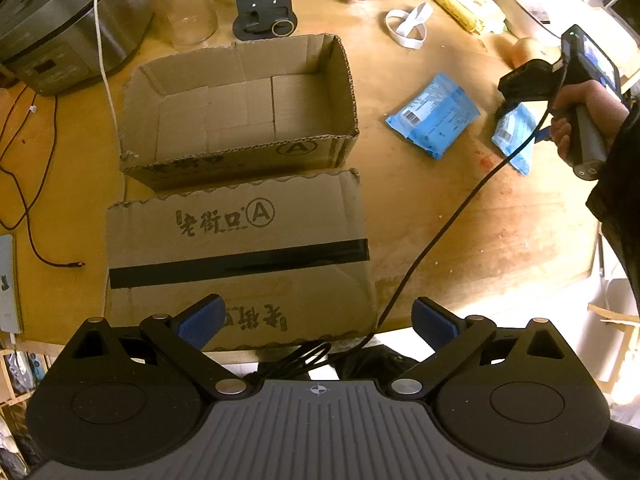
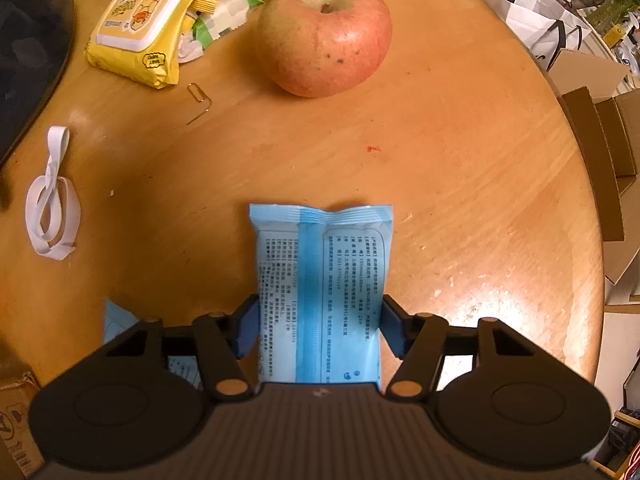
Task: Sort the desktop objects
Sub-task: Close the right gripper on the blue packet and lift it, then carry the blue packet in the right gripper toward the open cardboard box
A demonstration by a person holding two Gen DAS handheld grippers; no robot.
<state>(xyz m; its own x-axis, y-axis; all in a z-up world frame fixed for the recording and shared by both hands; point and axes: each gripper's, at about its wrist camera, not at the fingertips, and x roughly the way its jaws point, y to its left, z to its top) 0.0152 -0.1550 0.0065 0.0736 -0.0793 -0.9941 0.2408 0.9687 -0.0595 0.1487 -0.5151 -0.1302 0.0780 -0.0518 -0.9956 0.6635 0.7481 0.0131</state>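
Observation:
My right gripper (image 2: 320,326) points down, its blue pads pressing both long sides of a light blue packet (image 2: 320,272) printed with small text. The left wrist view shows that gripper (image 1: 522,120) in a person's hand (image 1: 580,108) at the right, over the same packet (image 1: 516,140). A second blue packet (image 1: 432,114) lies flat to its left, and its corner (image 2: 116,320) shows beside my right gripper. My left gripper (image 1: 320,320) stands open with nothing between its fingers, over a taped cardboard box (image 1: 240,256). Behind that sits an open cardboard box (image 1: 240,108) with nothing inside.
An apple (image 2: 324,32), a yellow wipes pack (image 2: 140,28), a paper clip (image 2: 199,94) and a white band (image 2: 52,200) lie on the round wooden table (image 2: 440,160). A cooker (image 1: 60,32), a jar (image 1: 180,8) and a stand (image 1: 264,12) line the back. A black cable (image 1: 440,232) crosses the table.

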